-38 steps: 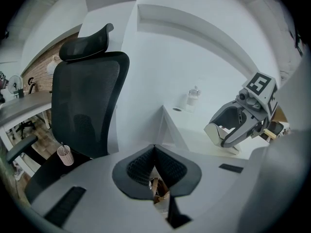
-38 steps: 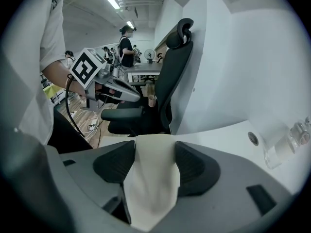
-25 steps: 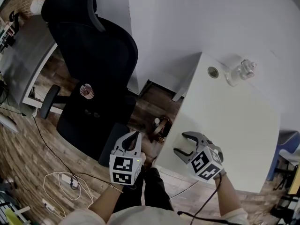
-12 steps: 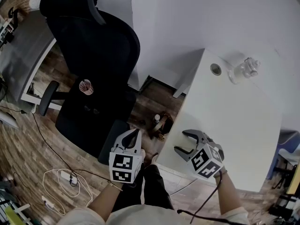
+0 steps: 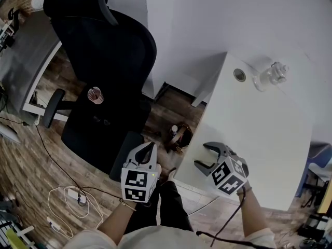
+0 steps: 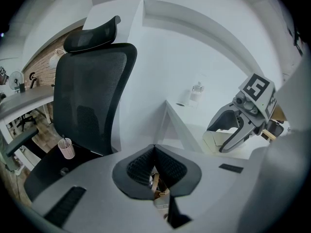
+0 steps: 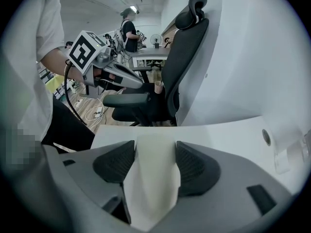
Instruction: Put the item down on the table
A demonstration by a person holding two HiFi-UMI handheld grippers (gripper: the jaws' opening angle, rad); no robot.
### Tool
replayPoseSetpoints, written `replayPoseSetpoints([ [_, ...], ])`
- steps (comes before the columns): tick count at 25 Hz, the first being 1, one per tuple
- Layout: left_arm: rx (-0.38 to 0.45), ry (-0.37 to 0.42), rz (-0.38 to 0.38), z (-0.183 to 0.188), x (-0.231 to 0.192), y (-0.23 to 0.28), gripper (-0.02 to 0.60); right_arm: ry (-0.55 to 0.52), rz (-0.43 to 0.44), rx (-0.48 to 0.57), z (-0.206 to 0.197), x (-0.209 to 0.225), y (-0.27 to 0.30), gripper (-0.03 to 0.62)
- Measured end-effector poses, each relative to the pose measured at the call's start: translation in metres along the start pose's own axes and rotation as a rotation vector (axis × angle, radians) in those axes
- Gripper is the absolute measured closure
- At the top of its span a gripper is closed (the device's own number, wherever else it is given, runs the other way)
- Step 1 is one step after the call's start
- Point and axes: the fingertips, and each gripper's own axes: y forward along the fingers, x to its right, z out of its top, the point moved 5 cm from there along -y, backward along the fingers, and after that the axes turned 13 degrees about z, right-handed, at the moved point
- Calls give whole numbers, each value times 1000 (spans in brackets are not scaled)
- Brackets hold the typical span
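Looking down in the head view, my right gripper (image 5: 201, 155) still hangs over the near corner of the tabletop (image 5: 270, 134), hardly shifted in the last second, while my left gripper (image 5: 150, 148) waits off the edge above the floor. In the left gripper view, my jaws are pressed together on nothing. In the right gripper view, my jaws clamp the cream item (image 7: 153, 174) above the tabletop, so I judge the putting-down not yet done.

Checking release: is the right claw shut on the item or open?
Shut: the right claw grips the pale item between its pads.
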Motion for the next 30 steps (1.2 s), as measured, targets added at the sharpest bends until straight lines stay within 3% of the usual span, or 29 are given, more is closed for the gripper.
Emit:
replayPoseSetpoints([
  [11,30,-7,-13,14,2,-3,565,15,-36,-28,-1,1,6,303],
  [19,66,-2,-40,45,6,-7,565,138,-107,143,8,-4,-20,303],
  [25,139,42,-105,84,26,-8,565,248,-263,230,1,1,-64,306],
  [30,227,65,-152,128,44,-9,565,340,-511,350,-6,11,-123,380],
])
